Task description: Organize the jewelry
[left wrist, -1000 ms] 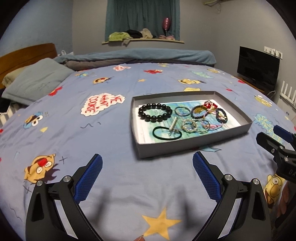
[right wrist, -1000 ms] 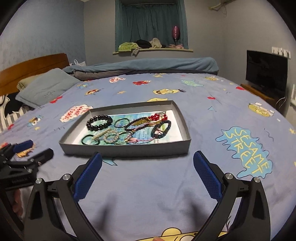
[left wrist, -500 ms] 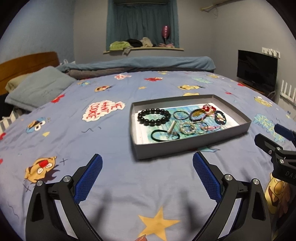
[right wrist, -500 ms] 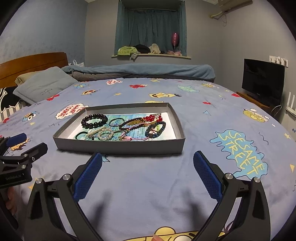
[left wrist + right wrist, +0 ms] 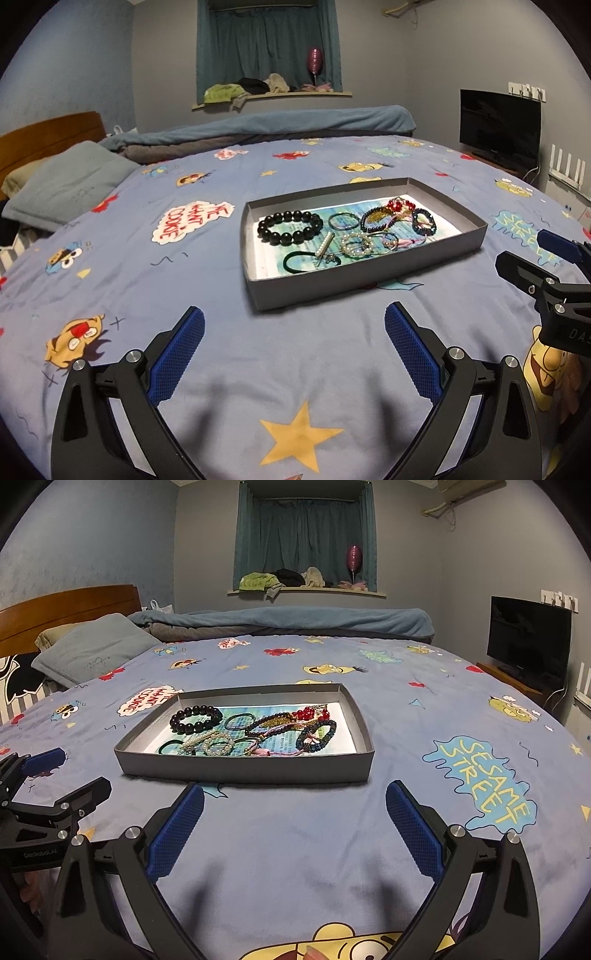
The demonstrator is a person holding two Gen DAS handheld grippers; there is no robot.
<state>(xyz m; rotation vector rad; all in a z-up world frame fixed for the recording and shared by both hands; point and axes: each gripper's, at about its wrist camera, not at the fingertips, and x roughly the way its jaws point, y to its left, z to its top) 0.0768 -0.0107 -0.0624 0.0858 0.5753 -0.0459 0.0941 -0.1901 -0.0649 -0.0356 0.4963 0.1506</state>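
A shallow grey tray [image 5: 369, 280] is set on the cartoon-print bedspread [image 5: 207, 369], and the jewelry — a black bead bracelet [image 5: 290, 228], a pearl ring bracelet [image 5: 356, 245], a dark hair tie [image 5: 308, 263] — is gathered inside it. The left claw [image 5: 293, 354] and right claw [image 5: 294, 834] are held wide and empty, short of the tray.

A: Room w/ grey walls, dim light. Landmark = bed [image 5: 295, 849], blue cartoon-print sheet.

B: Beyond it?

A: Teal curtain [image 5: 306, 535] over window ledge [image 5: 306, 590] w/ piled clothes, pink balloon [image 5: 354, 555]. Rolled blue duvet [image 5: 295, 622] along bed's far edge.

B: Sides?

A: Left: wood headboard [image 5: 66, 609], grey pillow [image 5: 92, 646]. Right: black TV [image 5: 528, 638] on low stand.
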